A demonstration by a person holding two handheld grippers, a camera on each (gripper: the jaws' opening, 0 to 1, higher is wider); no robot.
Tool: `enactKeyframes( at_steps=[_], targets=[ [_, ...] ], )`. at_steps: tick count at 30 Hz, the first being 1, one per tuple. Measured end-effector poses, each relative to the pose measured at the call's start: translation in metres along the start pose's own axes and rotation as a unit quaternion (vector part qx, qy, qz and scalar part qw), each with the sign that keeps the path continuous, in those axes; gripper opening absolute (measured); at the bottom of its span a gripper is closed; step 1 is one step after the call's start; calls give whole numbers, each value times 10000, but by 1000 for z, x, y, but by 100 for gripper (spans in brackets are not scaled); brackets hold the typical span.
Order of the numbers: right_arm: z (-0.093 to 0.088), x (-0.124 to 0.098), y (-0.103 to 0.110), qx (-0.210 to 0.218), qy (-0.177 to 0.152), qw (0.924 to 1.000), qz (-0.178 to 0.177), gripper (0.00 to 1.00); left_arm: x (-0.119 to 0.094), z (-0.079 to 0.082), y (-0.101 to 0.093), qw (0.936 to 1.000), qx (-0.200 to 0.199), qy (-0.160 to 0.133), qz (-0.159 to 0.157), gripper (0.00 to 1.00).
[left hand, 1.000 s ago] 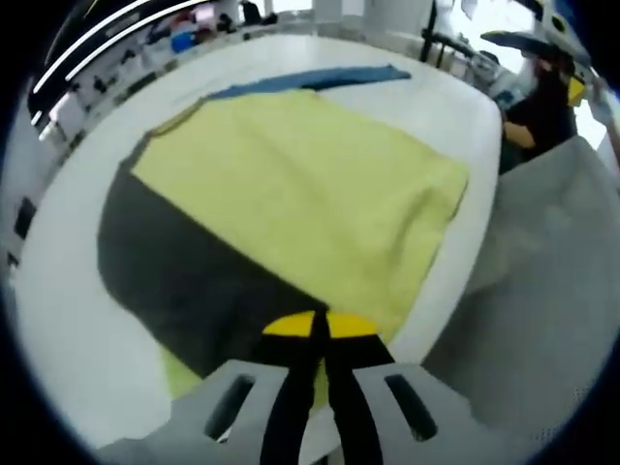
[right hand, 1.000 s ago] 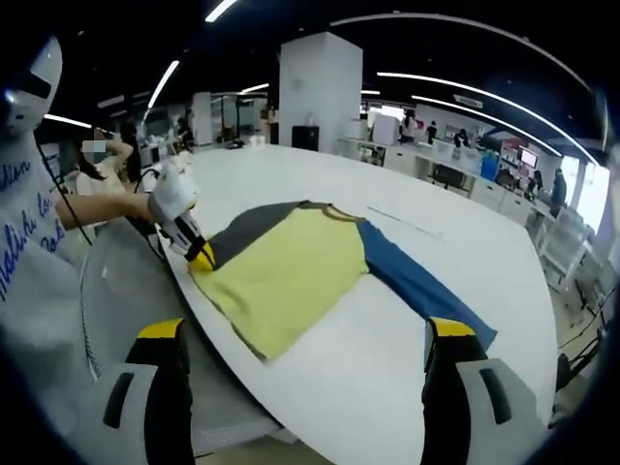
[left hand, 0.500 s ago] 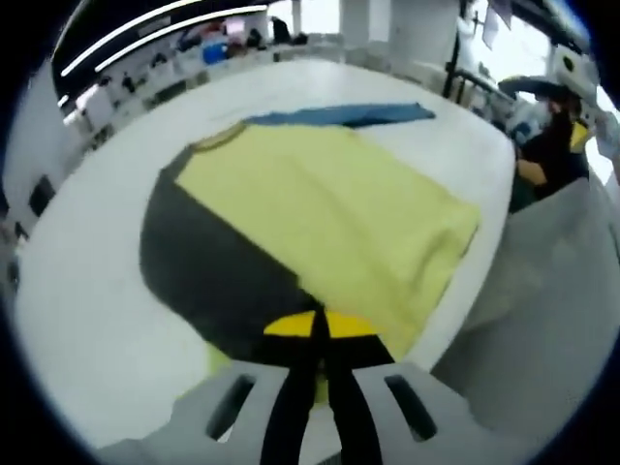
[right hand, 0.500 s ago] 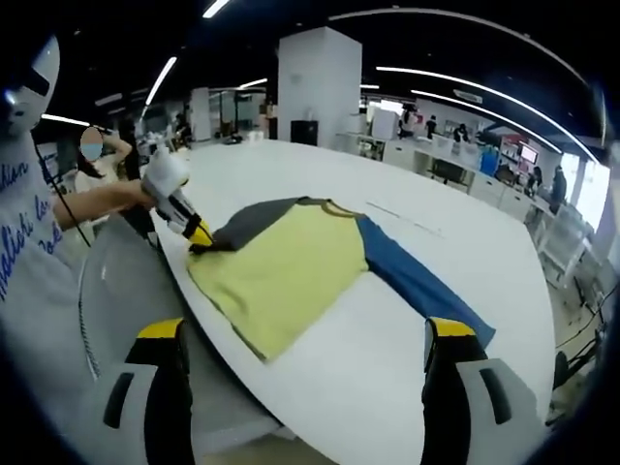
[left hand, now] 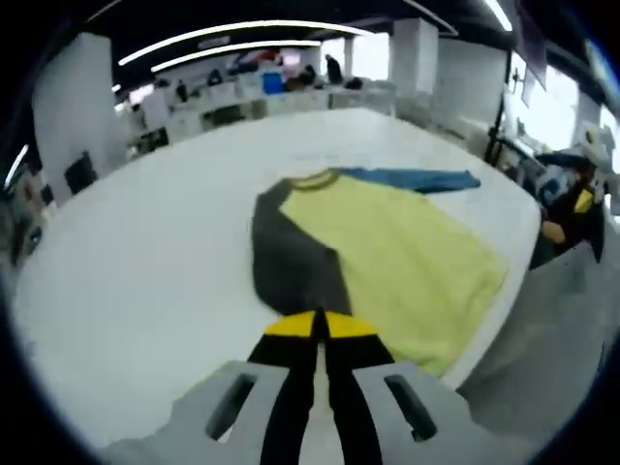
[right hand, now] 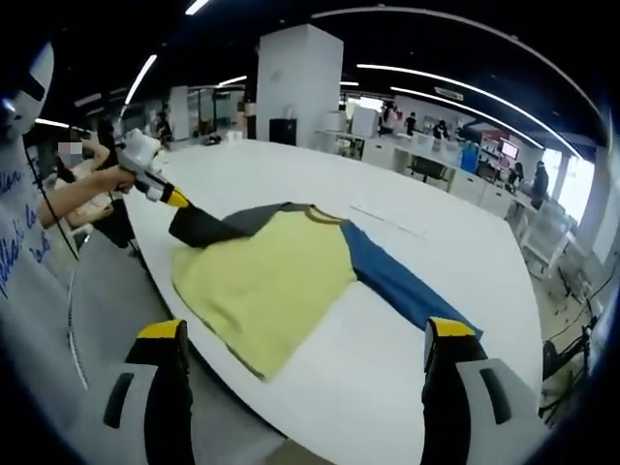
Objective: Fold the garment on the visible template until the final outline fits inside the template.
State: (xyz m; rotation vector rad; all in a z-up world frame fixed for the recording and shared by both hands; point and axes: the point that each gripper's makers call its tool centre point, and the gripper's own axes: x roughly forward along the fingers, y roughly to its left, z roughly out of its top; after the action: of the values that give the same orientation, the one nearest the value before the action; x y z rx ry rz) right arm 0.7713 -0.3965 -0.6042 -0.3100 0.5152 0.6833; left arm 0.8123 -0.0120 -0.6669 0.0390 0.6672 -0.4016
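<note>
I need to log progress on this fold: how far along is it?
Early. Done: the yellow shirt with one dark grey and one blue sleeve lies flat on the white table. In hand: the left gripper is shut on the dark grey sleeve, lifting its end off the table. Left: folding that sleeve over the yellow body, then the outstretched blue sleeve and the body; the right gripper is open and holds nothing.
</note>
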Motion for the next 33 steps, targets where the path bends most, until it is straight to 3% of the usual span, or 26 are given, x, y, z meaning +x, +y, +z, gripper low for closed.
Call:
enactKeyframes(
  at_steps=[3, 6, 7, 10, 13, 21, 33],
  targets=[
    [9, 6, 3, -83, -38, 9999, -44, 100, 1, -5, 23, 9998, 20, 73, 190, 0],
    [17, 10, 3, -69, -116, 9998, -133, 100, 2, 1, 18, 9973, -610, -199, -368, 0],
    [20, 12, 3, -61, -129, 9998, -143, 100, 2, 4, 22, 9958, -785, -311, -363, 0],
    [25, 15, 9, -98, -128, 9997, -159, 100, 0, -2, 44, 9984, -535, -201, -7, 0],
    [25, 17, 13, -92, -70, 9998, -161, 100, -3, -3, 56, 9980, -598, -226, -15, 0],
    [33, 23, 24, -17, -77, 9994, -340, 100, -5, -4, 95, 9969, -629, -338, 342, 0],
    [44, 23, 36, -64, 10, 9979, -644, 100, -7, -14, 137, 9959, -701, -390, 415, 0]
  ],
)
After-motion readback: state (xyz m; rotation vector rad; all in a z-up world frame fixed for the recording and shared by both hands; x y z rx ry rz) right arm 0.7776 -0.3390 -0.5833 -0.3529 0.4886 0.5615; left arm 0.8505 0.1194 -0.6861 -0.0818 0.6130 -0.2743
